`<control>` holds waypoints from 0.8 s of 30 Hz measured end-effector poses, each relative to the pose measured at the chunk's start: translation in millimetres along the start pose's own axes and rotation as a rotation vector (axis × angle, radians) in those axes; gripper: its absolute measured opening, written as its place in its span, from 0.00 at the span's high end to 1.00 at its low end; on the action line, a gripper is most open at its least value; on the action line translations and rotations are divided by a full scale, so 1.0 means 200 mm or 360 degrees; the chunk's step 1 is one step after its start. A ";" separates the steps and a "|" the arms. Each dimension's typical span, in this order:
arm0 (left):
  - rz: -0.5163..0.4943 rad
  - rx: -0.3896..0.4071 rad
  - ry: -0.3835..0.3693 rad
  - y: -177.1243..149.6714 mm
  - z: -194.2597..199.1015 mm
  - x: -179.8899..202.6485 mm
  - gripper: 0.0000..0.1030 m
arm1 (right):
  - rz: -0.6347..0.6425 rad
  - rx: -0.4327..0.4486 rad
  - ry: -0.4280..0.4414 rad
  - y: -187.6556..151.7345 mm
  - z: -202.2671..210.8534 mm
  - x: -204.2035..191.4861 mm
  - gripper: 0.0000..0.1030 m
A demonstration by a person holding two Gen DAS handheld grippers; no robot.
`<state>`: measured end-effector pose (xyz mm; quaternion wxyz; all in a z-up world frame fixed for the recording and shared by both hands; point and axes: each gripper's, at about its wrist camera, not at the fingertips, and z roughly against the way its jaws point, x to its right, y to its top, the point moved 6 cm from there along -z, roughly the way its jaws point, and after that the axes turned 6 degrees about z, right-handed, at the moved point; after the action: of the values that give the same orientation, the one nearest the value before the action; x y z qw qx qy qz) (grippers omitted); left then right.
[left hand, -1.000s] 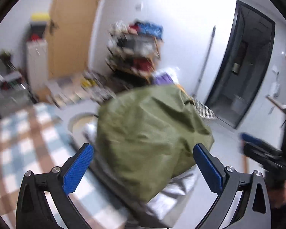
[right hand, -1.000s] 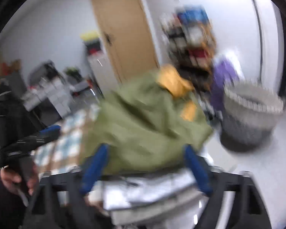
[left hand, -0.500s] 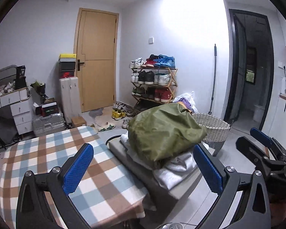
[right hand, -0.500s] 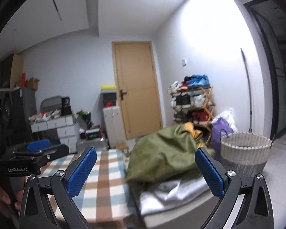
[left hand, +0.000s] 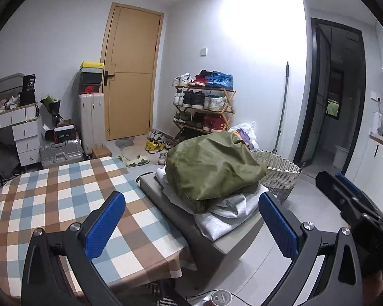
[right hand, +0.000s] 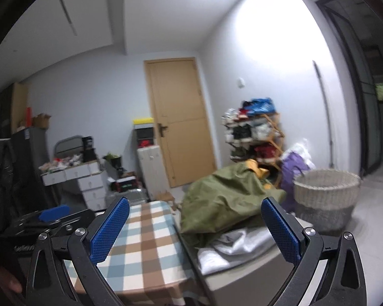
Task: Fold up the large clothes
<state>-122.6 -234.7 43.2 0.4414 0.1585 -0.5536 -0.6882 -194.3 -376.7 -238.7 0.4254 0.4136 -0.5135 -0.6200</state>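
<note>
A desk under a brown, blue and white checked cloth (left hand: 63, 204) adjoins a grey padded bench (left hand: 232, 239). There a crumpled olive-green jacket (left hand: 212, 168) tops folded grey and white clothes (left hand: 229, 211). Left claw (left hand: 191, 227) and right claw (right hand: 195, 232) gape wide, empty.

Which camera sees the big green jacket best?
The left wrist view. There the green jacket is sharp and seen from above, lying crumpled on grey clothes. The right wrist view shows the jacket too, but blurred and from lower down, partly behind a gripper finger.
</note>
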 end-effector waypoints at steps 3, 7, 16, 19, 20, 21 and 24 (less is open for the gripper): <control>0.0006 0.0004 -0.0001 -0.01 -0.01 0.01 0.01 | -0.0001 -0.0003 -0.0077 -0.01 0.00 0.01 0.00; 0.0020 0.0003 0.0003 -0.03 -0.01 0.03 0.01 | 0.0056 -0.0029 -0.0123 -0.02 0.01 -0.04 0.00; 0.0027 0.0000 0.0025 -0.02 0.01 0.01 0.01 | 0.0121 0.0145 -0.0242 0.05 0.13 -0.08 0.00; 0.0026 0.0004 0.0028 -0.01 0.01 0.01 0.01 | 0.0110 0.0146 -0.0172 0.07 0.13 -0.07 0.00; 0.0023 0.0004 0.0028 0.00 0.01 0.00 0.01 | 0.0091 0.0150 -0.0164 0.07 0.14 -0.06 0.00; 0.0018 0.0006 0.0031 0.00 0.02 0.00 0.01 | 0.0079 0.0153 -0.0172 0.08 0.14 -0.05 0.00; 0.0016 0.0003 0.0025 0.01 0.03 0.00 0.01 | 0.0084 0.0155 -0.0206 0.10 0.13 -0.04 0.00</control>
<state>-125.8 -231.4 46.9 0.4490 0.1617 -0.5516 -0.6841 -215.3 -363.3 -214.6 0.3868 0.3792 -0.5801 -0.6084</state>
